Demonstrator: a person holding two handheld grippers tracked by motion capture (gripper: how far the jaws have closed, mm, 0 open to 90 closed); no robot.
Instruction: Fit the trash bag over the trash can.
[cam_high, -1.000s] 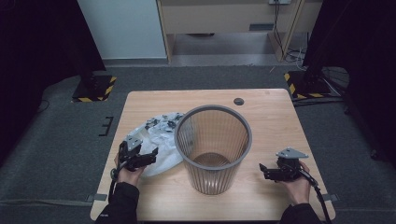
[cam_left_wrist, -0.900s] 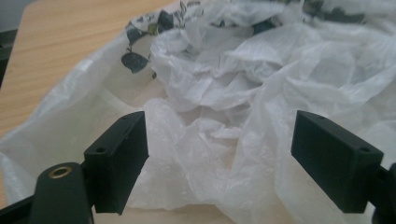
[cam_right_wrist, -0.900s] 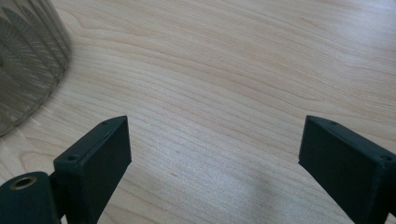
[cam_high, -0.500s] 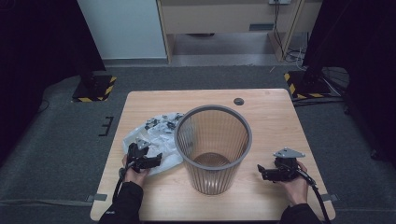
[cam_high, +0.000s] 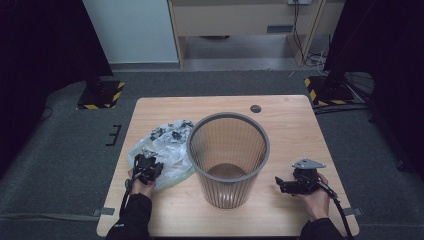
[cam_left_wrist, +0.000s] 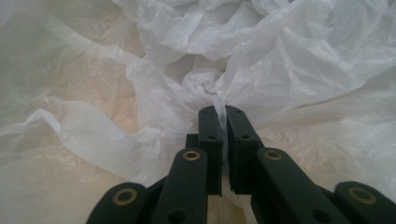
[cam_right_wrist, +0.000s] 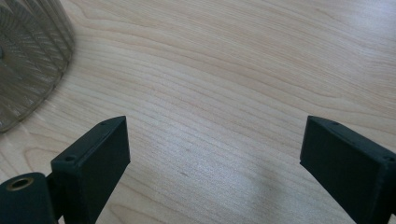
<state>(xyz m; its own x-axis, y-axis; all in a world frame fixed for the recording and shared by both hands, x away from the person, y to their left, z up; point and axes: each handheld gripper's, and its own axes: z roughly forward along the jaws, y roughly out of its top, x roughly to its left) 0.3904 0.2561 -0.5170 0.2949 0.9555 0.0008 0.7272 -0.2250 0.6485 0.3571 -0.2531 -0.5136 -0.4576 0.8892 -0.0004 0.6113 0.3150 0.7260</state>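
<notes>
Left gripper (cam_left_wrist: 223, 116) has its jaws pinched together on a thin fold of the crumpled translucent white plastic bag (cam_left_wrist: 140, 84) — film is caught right between the tips. In the high view the left gripper (cam_high: 148, 166) sits on the near edge of that bag (cam_high: 167, 150), which lies flat on the light wooden table (cam_high: 290, 130) just left of the bin, touching its side. Bag's far end carries dark printed markings.

Right gripper (cam_right_wrist: 215, 154) has jaws spread wide apart, nothing between them, hovering low over bare wood. In the high view the right gripper (cam_high: 285, 185) is held near the table's front right, jaws pointing left toward the bin.

Grey ribbed plastic wastebasket (cam_high: 228, 157) stands upright mid-table between the two grippers — its wall shows at the right gripper view's left edge (cam_right_wrist: 28, 60). Small dark round disc (cam_high: 256, 108) sits near the far edge.
</notes>
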